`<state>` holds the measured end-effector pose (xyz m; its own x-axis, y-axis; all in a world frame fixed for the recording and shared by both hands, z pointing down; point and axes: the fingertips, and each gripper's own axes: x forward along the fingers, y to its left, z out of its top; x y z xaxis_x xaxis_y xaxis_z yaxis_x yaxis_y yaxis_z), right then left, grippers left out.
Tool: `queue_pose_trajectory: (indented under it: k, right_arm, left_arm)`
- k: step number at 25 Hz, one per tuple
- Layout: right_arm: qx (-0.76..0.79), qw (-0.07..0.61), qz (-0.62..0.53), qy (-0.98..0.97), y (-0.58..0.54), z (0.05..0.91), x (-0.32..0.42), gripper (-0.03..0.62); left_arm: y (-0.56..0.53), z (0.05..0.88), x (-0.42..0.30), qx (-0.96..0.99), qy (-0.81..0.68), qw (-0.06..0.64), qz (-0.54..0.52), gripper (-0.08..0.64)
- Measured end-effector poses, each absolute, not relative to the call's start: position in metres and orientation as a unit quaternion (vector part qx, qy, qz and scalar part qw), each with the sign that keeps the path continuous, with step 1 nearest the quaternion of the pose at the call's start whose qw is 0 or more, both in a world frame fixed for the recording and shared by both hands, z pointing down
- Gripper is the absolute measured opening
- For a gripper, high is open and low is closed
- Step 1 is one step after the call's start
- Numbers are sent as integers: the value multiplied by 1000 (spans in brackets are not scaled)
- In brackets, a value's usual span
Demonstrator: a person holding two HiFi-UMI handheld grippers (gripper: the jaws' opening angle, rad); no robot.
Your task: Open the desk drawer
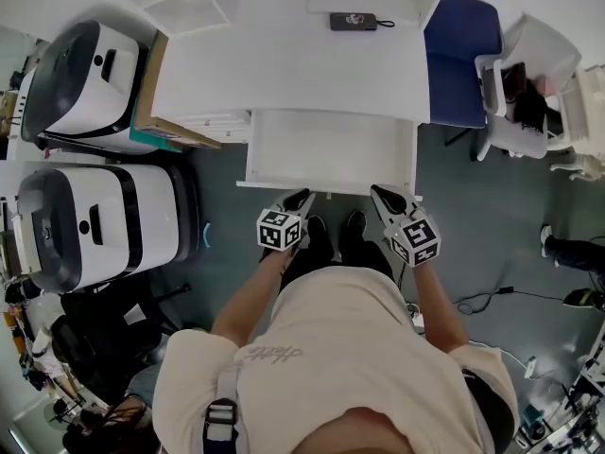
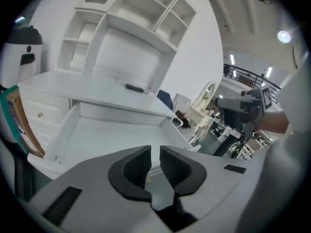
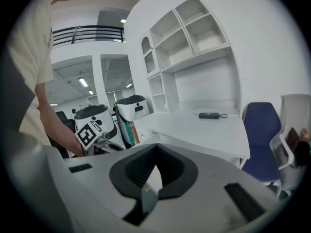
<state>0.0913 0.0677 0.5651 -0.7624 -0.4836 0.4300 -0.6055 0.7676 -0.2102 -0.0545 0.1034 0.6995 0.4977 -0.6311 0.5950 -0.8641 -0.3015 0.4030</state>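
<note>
Drawer [image 1: 331,149] stands pulled out from under the white worktop [image 1: 284,64], its front edge toward the person. Just beside that edge hover the left hand-held gripper [image 1: 301,200], jaws narrowly apart, and the right hand-held gripper [image 1: 383,197], jaws closed together.

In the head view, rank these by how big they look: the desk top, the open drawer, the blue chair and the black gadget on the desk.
1. desk top
2. drawer
3. blue chair, not far behind the drawer
4. black gadget, by far the smallest
</note>
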Motion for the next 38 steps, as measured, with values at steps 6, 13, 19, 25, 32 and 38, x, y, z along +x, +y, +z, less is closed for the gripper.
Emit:
queue_pose_trajectory:
  k: [6, 13, 19, 25, 32, 38]
  right_arm:
    - [293, 139, 133, -936, 48, 515, 76, -3]
    - [302, 110, 82, -943, 37, 448, 65, -3]
    - [329, 79, 59, -939, 40, 386, 69, -3]
    - [328, 60, 18, -942, 26, 350, 72, -2]
    - [335, 25, -9, -942, 6, 306, 66, -3]
    - [336, 3, -33, -941, -5, 280, 61, -3]
  left_arm:
    - [71, 591, -54, 843, -465, 249, 103, 26]
    - [43, 498, -49, 876, -449, 165, 65, 5]
    - [43, 450, -54, 881, -452, 124, 68, 5]
    - [24, 402, -63, 884, -458, 76, 51, 5]
    - [-2, 357, -82, 883, -466, 30, 51, 5]
    - [-14, 314, -101, 871, -490, -3, 24, 5]
